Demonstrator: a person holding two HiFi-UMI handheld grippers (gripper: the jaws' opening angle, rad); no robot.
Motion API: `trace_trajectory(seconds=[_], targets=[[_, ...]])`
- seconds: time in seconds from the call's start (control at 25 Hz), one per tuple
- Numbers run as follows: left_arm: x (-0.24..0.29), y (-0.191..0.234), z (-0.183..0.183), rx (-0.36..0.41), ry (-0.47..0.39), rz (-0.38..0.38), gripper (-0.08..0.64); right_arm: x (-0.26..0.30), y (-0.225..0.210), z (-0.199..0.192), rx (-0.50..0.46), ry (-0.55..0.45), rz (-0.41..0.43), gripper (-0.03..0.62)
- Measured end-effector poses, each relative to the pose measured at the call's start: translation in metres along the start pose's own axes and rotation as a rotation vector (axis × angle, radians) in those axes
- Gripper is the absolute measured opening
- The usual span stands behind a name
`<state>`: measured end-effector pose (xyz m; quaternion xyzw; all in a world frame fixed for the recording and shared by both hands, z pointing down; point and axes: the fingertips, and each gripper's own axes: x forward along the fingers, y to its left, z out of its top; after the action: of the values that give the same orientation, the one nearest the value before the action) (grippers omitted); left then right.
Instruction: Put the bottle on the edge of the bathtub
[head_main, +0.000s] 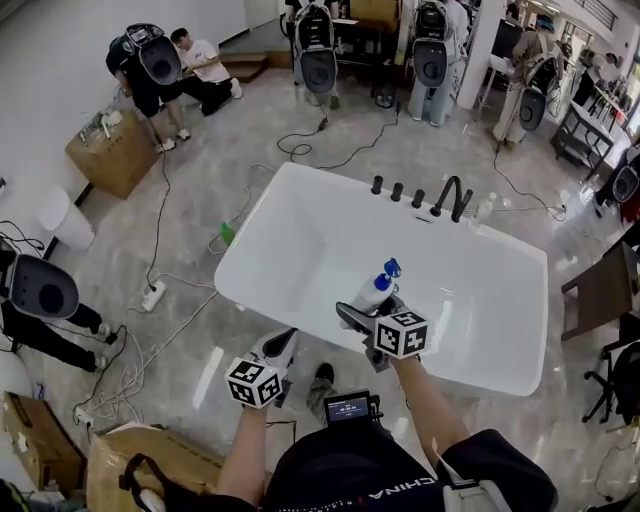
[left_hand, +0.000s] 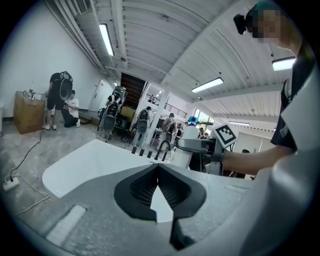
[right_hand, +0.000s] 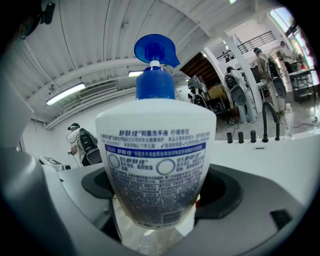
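floor (head_main: 420, 140): glossy grey marbled tiles
box (head_main: 113, 152): cardboard, near the left wall, small items on top
people (head_main: 203, 68): one crouching beyond the box, another bent over just beside
power strip (head_main: 153, 295): white, on the floor, cables running from it
cable (head_main: 350, 150): black, looping across the tiles
chair (head_main: 603, 292): dark wood, far right
faucet (head_main: 452, 198): black, curved; three black knobs (head_main: 397, 190) just left of it
ceiling lights (left_hand: 106, 39): long tubes, lit

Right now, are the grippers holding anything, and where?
The right gripper holds the bottle by its lower body. The left gripper is shut on nothing.
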<state>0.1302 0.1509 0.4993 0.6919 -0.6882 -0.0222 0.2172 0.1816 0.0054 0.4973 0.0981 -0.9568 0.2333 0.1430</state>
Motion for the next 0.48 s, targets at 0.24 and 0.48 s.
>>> trace_trajectory(seconds=[0.24, 0.48], targets=[[0.036, 0.076, 0.048, 0.039, 0.036, -0.007, 0.009, 0.077, -0.021, 0.037, 0.063, -0.033, -0.016, 0.479], [0.081, 0.130, 0.095, 0.059, 0.032, -0.010, 0.009, 0.131, -0.045, 0.073, 0.080, -0.041, -0.025, 0.479]])
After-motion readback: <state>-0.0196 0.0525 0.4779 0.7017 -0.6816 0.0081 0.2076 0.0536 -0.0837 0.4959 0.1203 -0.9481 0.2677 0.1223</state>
